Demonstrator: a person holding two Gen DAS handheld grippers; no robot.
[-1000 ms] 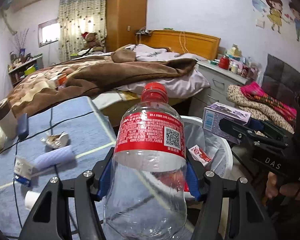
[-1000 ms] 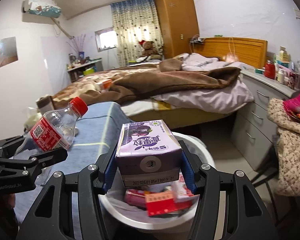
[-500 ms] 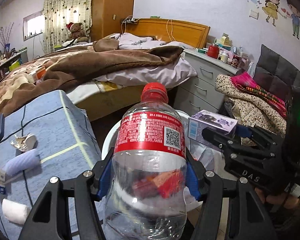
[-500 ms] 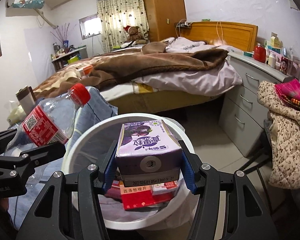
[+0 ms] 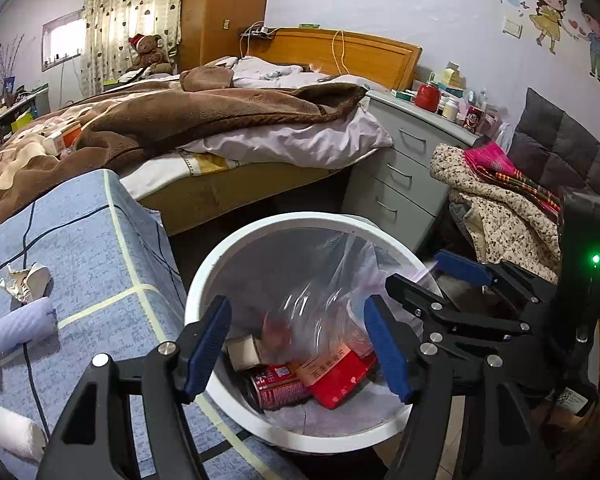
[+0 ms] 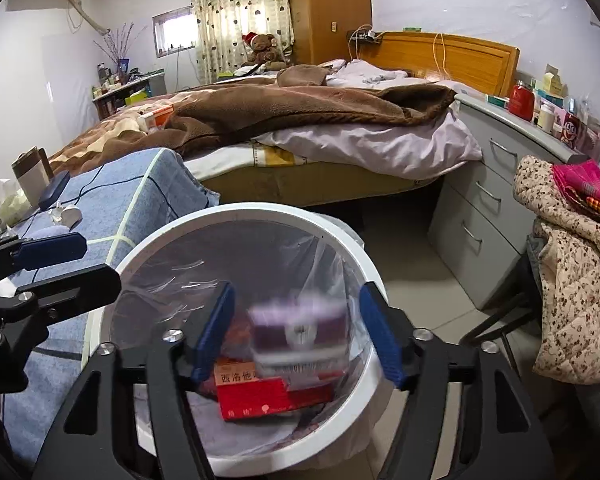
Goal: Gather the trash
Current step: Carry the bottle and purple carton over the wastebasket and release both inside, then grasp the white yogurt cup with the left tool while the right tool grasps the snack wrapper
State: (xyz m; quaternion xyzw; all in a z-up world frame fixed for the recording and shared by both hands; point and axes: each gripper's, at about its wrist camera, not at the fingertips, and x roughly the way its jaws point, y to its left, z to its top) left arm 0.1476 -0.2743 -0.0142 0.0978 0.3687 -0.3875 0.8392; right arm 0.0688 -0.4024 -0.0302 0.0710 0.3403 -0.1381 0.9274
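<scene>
Hovering over the white bin, I have both tools spread wide with nothing between the pads. My left gripper frames a streaked, see-through blur that I take for the plastic bottle, already below the rim and inside the liner. My right gripper looks down on the purple carton, also smeared by motion and lying free between the fingers, none of which touch it; I judge both pieces are dropping into the bin.

Under them sit a red box with printed characters, a red can on its side and a small tan box, all resting on the clear liner at the bottom.

What the next pick turns on lies to my left: on the blue-clothed table touching the bin's left side are a crumpled wrapper, a lilac ribbed roll lying with its long axis roughly across the left tool's view, and a white paper roll near the bottom edge. The left tool is plainly the nearer one; the right would have to cross over the bin.

Farther off, the bed with its brown blanket carries an orange-and-white box that may be rubbish too.
</scene>
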